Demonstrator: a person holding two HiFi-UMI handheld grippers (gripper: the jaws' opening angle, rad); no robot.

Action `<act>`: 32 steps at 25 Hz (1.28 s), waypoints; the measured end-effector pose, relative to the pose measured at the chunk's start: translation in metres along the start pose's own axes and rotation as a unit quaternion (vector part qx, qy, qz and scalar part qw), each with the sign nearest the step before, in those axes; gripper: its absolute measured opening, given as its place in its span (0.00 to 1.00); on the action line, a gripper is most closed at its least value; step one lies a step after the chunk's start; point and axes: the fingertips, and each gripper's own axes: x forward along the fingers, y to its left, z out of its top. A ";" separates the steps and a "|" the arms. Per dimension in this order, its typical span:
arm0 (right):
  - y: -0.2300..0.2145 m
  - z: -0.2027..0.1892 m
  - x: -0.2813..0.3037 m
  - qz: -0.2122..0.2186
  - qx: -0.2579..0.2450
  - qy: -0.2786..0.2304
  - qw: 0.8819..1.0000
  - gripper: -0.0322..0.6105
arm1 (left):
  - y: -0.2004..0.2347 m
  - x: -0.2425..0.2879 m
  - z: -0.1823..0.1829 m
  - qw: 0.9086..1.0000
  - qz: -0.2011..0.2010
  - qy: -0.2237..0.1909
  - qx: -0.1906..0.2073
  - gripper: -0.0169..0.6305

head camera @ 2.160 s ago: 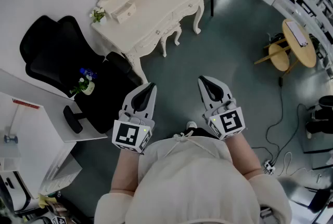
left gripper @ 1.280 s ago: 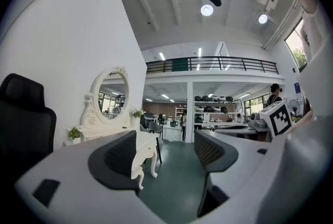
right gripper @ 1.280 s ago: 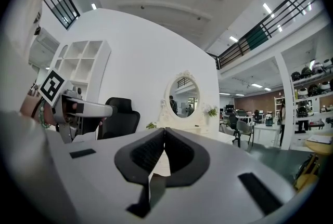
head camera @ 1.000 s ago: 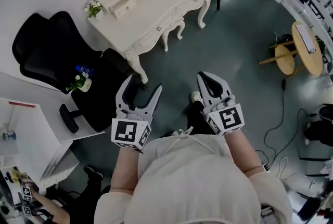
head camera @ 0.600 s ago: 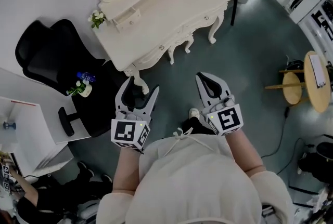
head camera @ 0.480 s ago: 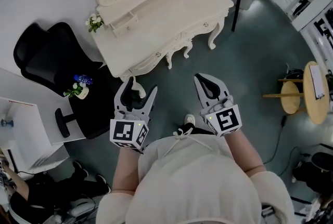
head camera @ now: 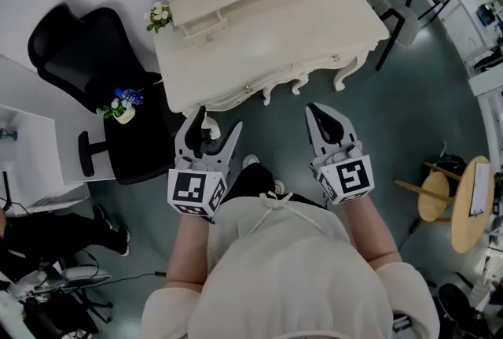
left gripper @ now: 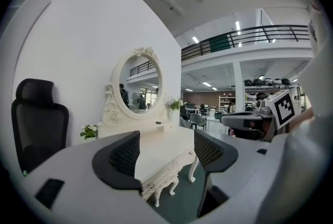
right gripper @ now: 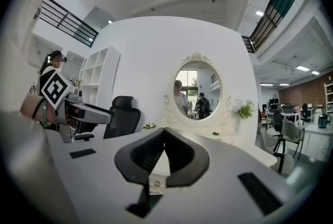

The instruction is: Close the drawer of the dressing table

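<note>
Up to the dressing table, drawer not yet touched.

I've walked the rig in. The dressing table (head camera: 314, 23), which lay well off at the far side two seconds ago, now fills the far half of the head view, its near edge just beyond both grippers. The left gripper (head camera: 216, 123) has gone from clenched to released, its jaws spread with nothing between them but the table beyond. The right gripper (head camera: 317, 111) stays clenched on nothing. I judge the target to be the small drawer (head camera: 206, 24) standing out from the raised back shelf, on the far-left part of the counter (head camera: 267, 54) and well apart from either gripper. The approach looks nearly done. The left gripper, on the drawer's side, seems the likely one to reach over and push it in.
</note>
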 end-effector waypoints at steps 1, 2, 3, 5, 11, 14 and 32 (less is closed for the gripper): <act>-0.002 -0.002 0.010 0.009 0.001 0.002 1.000 0.06 | 0.006 0.006 -0.003 1.000 0.009 0.003 -0.003 0.55; -0.005 -0.004 0.022 0.019 0.000 0.002 1.000 0.06 | 0.012 0.012 -0.006 1.000 0.018 0.006 -0.007 0.55; -0.007 -0.006 0.034 0.030 -0.003 0.003 1.000 0.06 | 0.019 0.019 -0.009 1.000 0.026 0.009 -0.011 0.55; -0.013 -0.008 0.057 0.046 -0.007 0.004 0.999 0.06 | 0.031 0.035 -0.013 0.999 0.038 0.013 -0.019 0.55; -0.031 -0.013 0.132 0.085 -0.015 0.014 0.996 0.06 | 0.078 0.089 -0.022 0.997 0.062 0.022 -0.036 0.55; -0.041 -0.024 0.177 0.101 -0.011 0.026 0.994 0.06 | 0.107 0.122 -0.034 0.995 0.075 0.036 -0.047 0.55; -0.064 -0.115 0.363 0.172 0.012 0.117 0.978 0.06 | 0.215 0.250 -0.147 0.972 0.146 0.130 -0.132 0.55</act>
